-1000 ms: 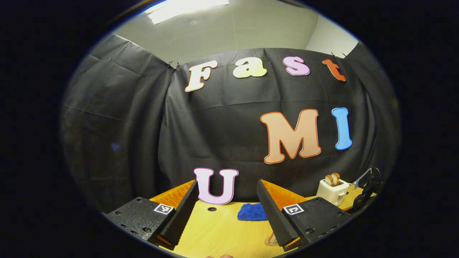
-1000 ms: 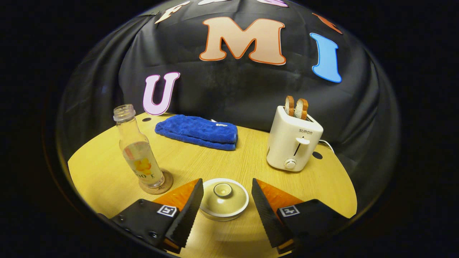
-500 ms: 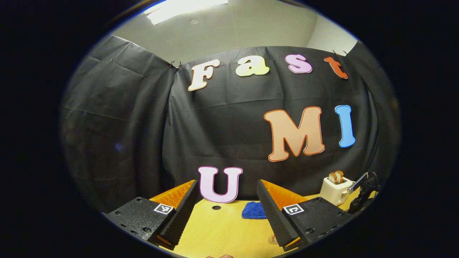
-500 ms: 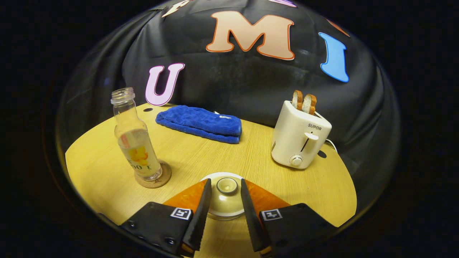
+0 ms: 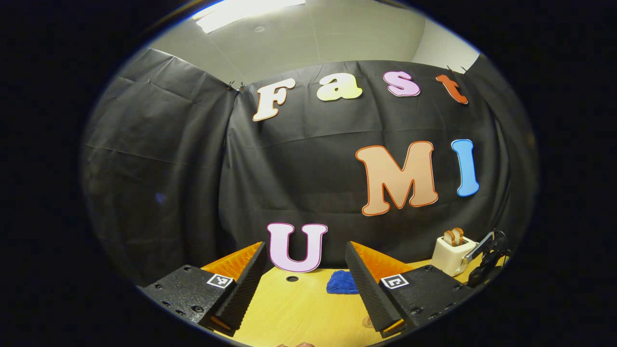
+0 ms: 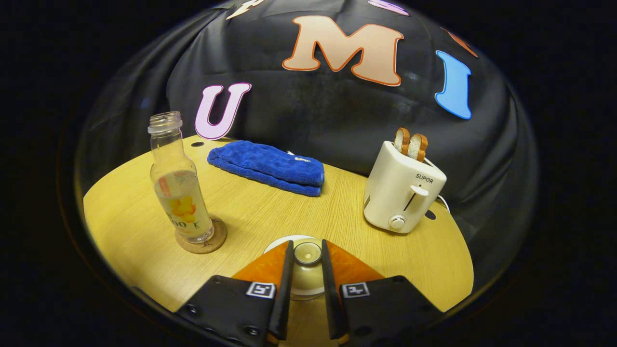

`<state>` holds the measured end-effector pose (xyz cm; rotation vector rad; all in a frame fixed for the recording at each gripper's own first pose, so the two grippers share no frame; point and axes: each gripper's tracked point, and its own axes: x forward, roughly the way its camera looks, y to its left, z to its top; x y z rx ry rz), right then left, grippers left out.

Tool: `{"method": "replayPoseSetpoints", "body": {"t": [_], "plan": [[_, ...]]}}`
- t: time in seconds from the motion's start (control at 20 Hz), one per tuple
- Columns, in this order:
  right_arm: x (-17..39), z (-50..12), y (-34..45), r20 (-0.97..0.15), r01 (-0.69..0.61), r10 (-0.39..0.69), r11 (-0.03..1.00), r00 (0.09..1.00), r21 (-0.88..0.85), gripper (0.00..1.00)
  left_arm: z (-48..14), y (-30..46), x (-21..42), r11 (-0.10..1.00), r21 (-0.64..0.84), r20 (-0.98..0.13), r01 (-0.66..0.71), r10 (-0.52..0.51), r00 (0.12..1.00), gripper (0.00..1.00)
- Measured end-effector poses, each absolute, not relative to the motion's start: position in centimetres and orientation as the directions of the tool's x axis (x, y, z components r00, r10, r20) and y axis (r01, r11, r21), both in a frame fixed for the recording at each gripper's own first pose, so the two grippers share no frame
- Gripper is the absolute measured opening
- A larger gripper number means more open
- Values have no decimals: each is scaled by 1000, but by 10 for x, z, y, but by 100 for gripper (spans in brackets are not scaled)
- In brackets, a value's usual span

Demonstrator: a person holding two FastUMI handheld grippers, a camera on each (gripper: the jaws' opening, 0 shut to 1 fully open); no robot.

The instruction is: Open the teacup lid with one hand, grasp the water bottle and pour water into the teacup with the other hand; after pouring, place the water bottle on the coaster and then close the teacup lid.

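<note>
In the right gripper view the right tongs point(image 6: 307, 253) have their fingers drawn in close on either side of the small round knob of the teacup lid point(image 6: 307, 270), which sits at the near edge of the round wooden worktop point(image 6: 270, 217); whether both fingers actually press the knob cannot be told. The cup under the lid is hidden by it. To the left, well apart from the lid, the water bottle point(image 6: 177, 188) stands upright and uncapped on a round cork coaster point(image 6: 202, 238), about half full of clear liquid; its label carries a yellow and orange picture with dark lettering too distorted to read with any certainty. Behind it, near the black cloth wall, lies a folded blue towel point(image 6: 267, 166) with a small white tag whose print is too small to make out. To the right stands a cream toaster point(image 6: 402, 193) with two slices of bread point(image 6: 409, 142) upright in its slots, a lever and a dial on its front, and the word SUPOR printed near the top. Nothing lies between the lid and the bottle. In the left gripper view the left tongs point(image 5: 303, 277) are spread wide with nothing between them, raised above the worktop point(image 5: 294, 313) and facing the wall, with the towel point(image 5: 341, 283) and toaster point(image 5: 452, 253) far off to the right
</note>
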<state>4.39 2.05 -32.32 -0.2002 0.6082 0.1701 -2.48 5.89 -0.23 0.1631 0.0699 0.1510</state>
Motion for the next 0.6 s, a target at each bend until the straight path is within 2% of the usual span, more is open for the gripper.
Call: {"method": "replayPoseSetpoints", "body": {"t": [0.05,0.15,0.2,0.35,0.45,0.5,0.6], "plan": [[43,-326,20,-584,-214,96,967,806,-136,32,-4,58,-24,976,165,-59,-141,152,987,93],[45,-324,16,-582,-202,85,969,809,-140,32,-5,58,-23,978,158,-63,-136,147,987,93],[43,-323,20,-591,-206,98,972,801,-117,27,-7,58,-23,979,152,-67,-133,145,987,95],[45,-305,24,-568,-193,111,977,815,-86,27,-12,57,-19,984,137,-63,-115,124,990,93],[46,-295,26,-558,-190,116,979,822,-77,27,-19,55,-17,986,134,-62,-99,108,992,95],[46,-289,25,-550,-188,118,979,827,-74,27,-23,51,-16,988,131,-58,-82,90,994,97],[46,-278,24,-536,-185,121,980,835,-67,26,-32,40,-13,990,135,-45,-34,41,998,95]]}}
